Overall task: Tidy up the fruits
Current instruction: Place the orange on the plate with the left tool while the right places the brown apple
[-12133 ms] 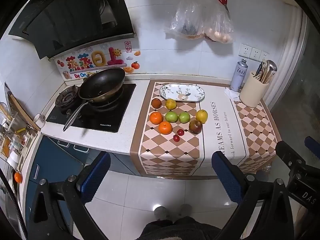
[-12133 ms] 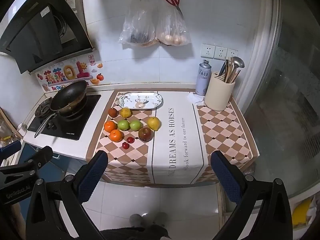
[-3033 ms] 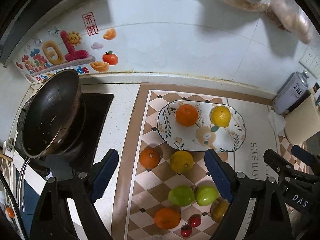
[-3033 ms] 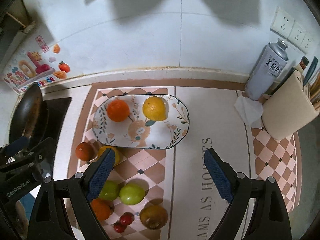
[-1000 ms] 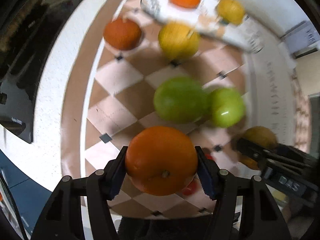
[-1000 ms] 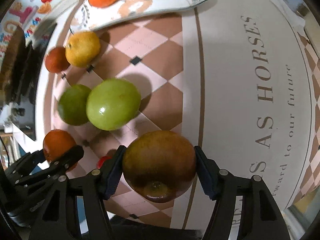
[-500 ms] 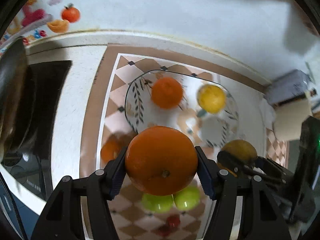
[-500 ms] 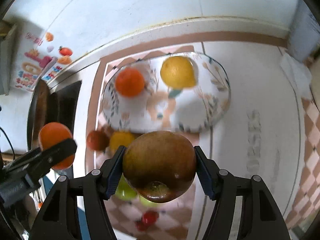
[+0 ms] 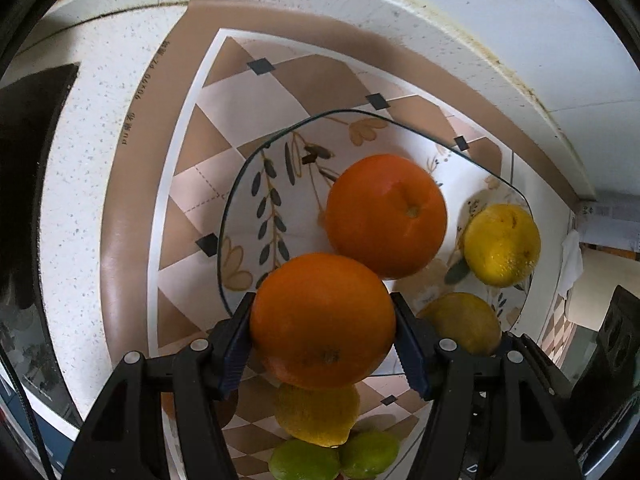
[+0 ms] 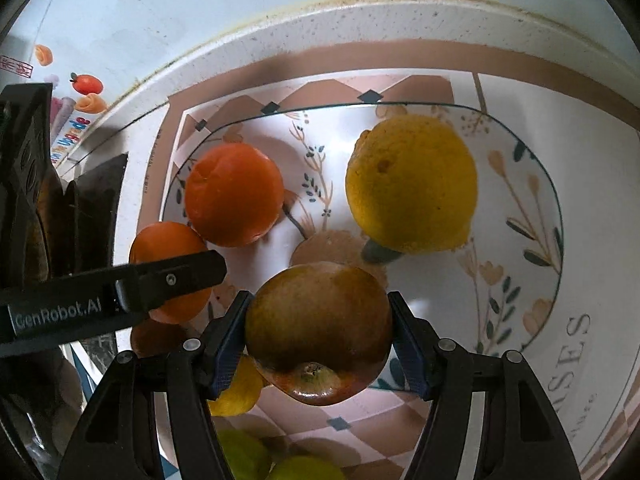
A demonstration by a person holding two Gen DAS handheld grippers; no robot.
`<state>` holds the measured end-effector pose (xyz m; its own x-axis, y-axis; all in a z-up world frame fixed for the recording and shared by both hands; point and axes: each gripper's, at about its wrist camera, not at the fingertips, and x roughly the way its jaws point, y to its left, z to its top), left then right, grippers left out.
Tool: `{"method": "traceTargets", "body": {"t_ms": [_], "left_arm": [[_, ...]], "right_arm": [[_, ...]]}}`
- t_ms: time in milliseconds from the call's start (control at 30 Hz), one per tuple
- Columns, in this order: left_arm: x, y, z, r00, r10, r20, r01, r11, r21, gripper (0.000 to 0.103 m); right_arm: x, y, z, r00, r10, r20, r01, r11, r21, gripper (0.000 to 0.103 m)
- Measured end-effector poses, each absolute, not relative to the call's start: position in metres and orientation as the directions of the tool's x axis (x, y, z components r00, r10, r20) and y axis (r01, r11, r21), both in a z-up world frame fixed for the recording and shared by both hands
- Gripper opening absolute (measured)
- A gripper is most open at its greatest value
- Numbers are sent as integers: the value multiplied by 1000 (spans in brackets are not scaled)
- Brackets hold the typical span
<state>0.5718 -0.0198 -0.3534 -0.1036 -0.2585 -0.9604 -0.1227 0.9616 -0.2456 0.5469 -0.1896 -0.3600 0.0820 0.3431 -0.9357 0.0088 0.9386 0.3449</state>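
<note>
My left gripper (image 9: 323, 340) is shut on an orange (image 9: 322, 319) and holds it over the near left edge of the floral plate (image 9: 256, 184). On the plate lie another orange (image 9: 386, 216) and a yellow lemon (image 9: 501, 245). My right gripper (image 10: 319, 340) is shut on a brown-red apple (image 10: 318, 332), over the plate's near edge (image 10: 544, 216). In the right wrist view the plate's orange (image 10: 234, 195) and lemon (image 10: 412, 184) show, and the left gripper's orange (image 10: 168, 268) is at the left.
On the checkered mat (image 9: 208, 128) in front of the plate lie a yellow fruit (image 9: 316, 416) and two green fruits (image 9: 332, 460). A black stove (image 9: 24, 168) is at the left. The tiled wall (image 10: 240, 8) stands right behind the plate.
Both grippers have moved forward and down toward the plate with their fruit; the plate and its two fruits now fill the views.
</note>
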Motion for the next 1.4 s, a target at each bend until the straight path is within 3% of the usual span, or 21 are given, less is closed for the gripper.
{"method": "traceTargets", "body": {"t_ms": [200, 300, 333, 500, 967, 1400], "left_arm": [[574, -24, -358, -111, -243, -964, -129, 965, -228, 62], [571, -23, -357, -108, -244, -964, -140, 963, -228, 62], [570, -22, -355, -105, -243, -964, -143, 963, -227, 62], [567, -16, -344, -70, -232, -970, -146, 965, -220, 87], [502, -15, -269, 186, 28, -982, -39, 999, 21, 88], [430, -24, -189, 401, 27, -916, 35, 998, 44, 88]], "right_arm": [[552, -188, -361, 51, 348, -936, -10, 938, 348, 70], [552, -189, -356, 40, 338, -940, -7, 941, 338, 87], [552, -189, -354, 38, 336, -941, -11, 942, 336, 88], [545, -196, -342, 28, 292, -956, -26, 956, 291, 90], [509, -230, -284, 155, 114, -981, 36, 992, 120, 93], [431, -233, -203, 327, 44, -944, 66, 995, 69, 93]]}}
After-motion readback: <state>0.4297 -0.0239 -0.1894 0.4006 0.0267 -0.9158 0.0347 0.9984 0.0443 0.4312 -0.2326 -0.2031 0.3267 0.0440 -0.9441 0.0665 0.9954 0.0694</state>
